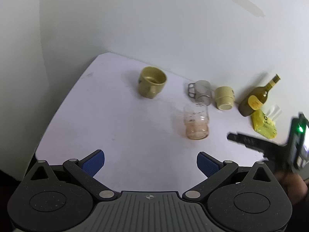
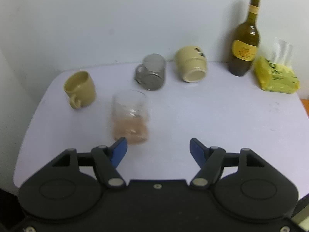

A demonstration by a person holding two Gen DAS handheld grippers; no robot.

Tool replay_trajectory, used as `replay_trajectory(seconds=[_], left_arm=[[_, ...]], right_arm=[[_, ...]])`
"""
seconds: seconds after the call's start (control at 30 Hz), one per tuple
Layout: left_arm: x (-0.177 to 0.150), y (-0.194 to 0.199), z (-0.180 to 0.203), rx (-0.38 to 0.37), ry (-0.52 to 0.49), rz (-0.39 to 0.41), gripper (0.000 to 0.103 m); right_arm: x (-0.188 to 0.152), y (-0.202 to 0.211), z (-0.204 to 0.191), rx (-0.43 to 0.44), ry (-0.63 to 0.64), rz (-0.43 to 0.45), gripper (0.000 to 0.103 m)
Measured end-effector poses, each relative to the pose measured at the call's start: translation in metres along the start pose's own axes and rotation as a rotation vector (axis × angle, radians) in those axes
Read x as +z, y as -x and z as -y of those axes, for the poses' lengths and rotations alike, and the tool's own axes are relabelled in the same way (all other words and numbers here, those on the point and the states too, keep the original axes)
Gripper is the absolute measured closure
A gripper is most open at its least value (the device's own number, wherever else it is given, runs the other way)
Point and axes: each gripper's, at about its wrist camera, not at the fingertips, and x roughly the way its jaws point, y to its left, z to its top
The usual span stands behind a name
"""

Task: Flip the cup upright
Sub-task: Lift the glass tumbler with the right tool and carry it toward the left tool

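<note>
The cream cup [image 2: 192, 65] lies on its side at the back of the table [image 2: 212, 112], base toward me, between the metal mug [image 2: 151, 72], also tipped, and the bottle [image 2: 244, 40]. The glass [image 2: 131, 116] and olive mug [image 2: 81, 89] stand upright. My right gripper [image 2: 158, 150] is spread wide and empty, well short of the cup; my left gripper [image 1: 150, 163] likewise. Step in hand, I judge: approach. Next I must reach forward and straddle the cup's body.

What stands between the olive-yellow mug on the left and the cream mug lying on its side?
In the right wrist view, between the upright olive-yellow ceramic mug and the tipped cream ceramic mug, a grey metal mug lies on its side.
</note>
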Motion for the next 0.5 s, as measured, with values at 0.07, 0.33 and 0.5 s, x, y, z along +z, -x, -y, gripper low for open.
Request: replay_trajectory(seconds=[0.07, 0.33, 0.5], left_arm=[[0.001, -0.006, 0.01, 0.009, -0.011, 0.008, 0.0], [-0.002, -0.052, 0.092, 0.147, -0.016, -0.01, 0.003], [-0.008, -0.091, 0.138, 0.175, -0.026, -0.004, 0.003]], right_arm=[[-0.004, 0.004, 0.018, 0.007, 0.005, -0.003, 0.033], [0.013, 0.005, 0.087, 0.058, 0.066, -0.01, 0.032], [0.031, 0.007, 0.128, 0.091, 0.131, 0.019, 0.031]])
